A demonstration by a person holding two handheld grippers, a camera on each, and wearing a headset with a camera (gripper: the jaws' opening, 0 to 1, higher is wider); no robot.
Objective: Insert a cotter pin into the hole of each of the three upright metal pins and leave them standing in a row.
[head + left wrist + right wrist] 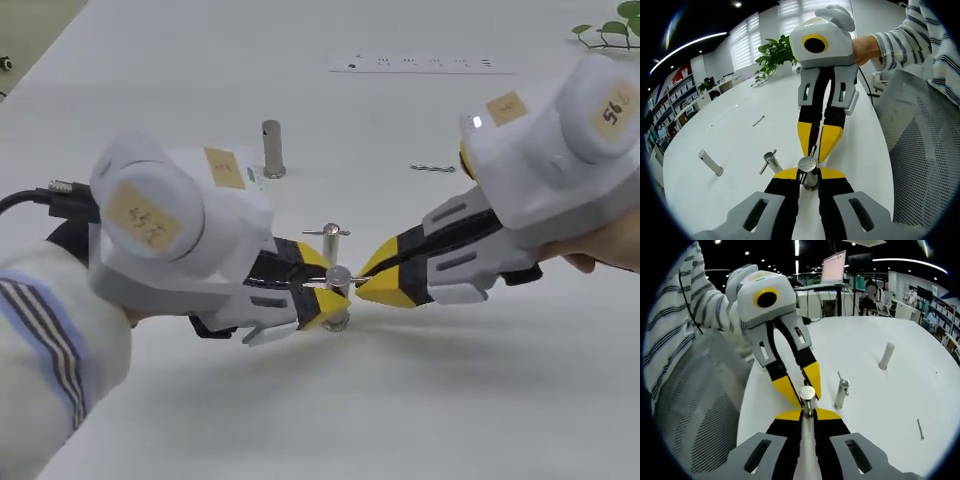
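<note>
White tabletop (300, 420) runs across the head view, with a power strip (420, 64) at the top edge and plant leaves (605, 35) in the upper right corner. At frame centre the left gripper (330, 300) comes in from the lower left and the right gripper (366, 284) from the upper right, their yellow tips meeting at the front metal pin (338, 277), which stands upright.

In the left gripper view the left gripper's own jaws rise from the bottom and close on either side of the front metal pin (809, 172), clamped on its shaft below the head. The right gripper (815, 147) hangs from the top of that frame. Its jaws are almost together, pinching the held cotter pin (812, 150), a thin silver sliver at the pin's head.

Just behind, near the centre of the head view, the second metal pin (330, 243) stands with a fitted cotter pin (327, 232) crossing its top. Further up and to the left stands the bare metal pin (271, 148). A loose cotter pin (432, 168) lies flat on the table right of centre, well apart from the pins.

In the right gripper view a striped sleeve (670, 330) shows in the upper left, above a mesh chair back (695, 410).
</note>
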